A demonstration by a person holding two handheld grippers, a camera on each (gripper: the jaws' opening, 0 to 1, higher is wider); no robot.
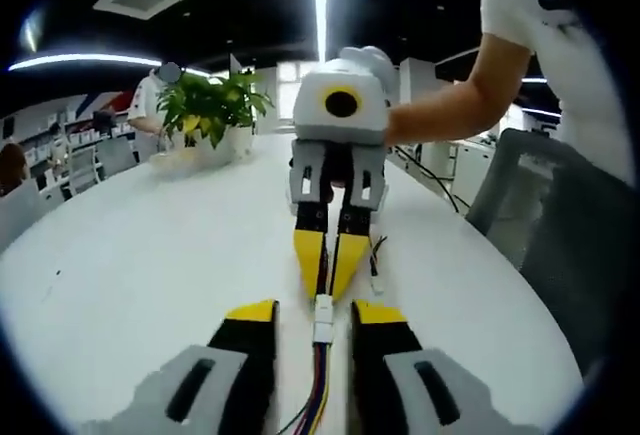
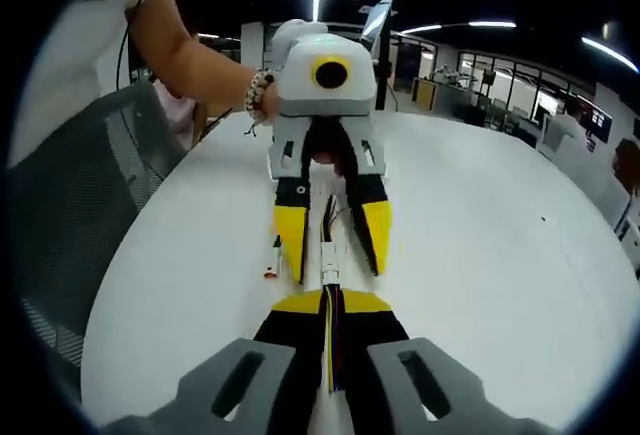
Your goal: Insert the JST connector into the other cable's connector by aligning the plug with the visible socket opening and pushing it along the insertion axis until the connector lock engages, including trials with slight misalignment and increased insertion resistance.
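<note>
In the left gripper view my left gripper stands open, its yellow-tipped jaws wide apart. Between them lies a white JST connector; its multicoloured wires run back toward the camera. My right gripper faces it from the far side, with its jaws closed right at the connector's far end. In the right gripper view my right gripper is shut on a thin red-and-yellow cable. The white connector sits just ahead of it, between the spread fingers of the left gripper. Whether plug and socket are locked is unclear.
The round white table carries a potted plant at its far side. A small loose connector end lies beside the grippers. A grey chair stands at the table's edge. A person's arm holds the right gripper.
</note>
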